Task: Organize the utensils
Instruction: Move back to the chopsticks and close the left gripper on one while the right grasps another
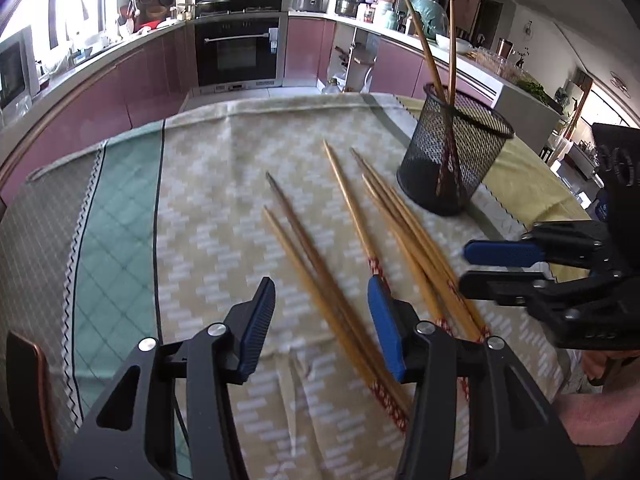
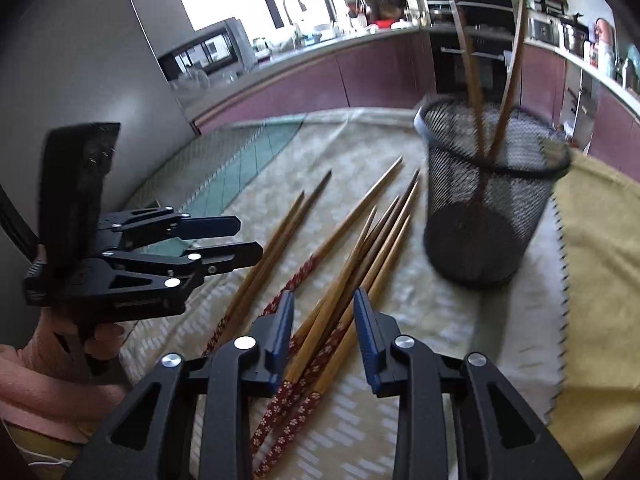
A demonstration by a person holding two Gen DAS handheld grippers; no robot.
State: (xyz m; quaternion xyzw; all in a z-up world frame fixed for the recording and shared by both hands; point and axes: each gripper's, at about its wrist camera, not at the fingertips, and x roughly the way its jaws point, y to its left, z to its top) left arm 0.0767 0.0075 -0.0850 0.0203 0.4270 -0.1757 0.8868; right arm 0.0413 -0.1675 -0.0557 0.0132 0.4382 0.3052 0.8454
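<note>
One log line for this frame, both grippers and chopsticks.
left gripper: open, empty | right gripper: open, empty | mesh cup: two chopsticks upright | loose chopsticks: on cloth

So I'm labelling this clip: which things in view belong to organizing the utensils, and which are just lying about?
Part of the job:
- loose chopsticks lying on the cloth
- mesh holder, two chopsticks already standing in it
- left gripper, open
- right gripper, open above the pile

Just there:
- tablecloth
- oven
- microwave
- chair back
</note>
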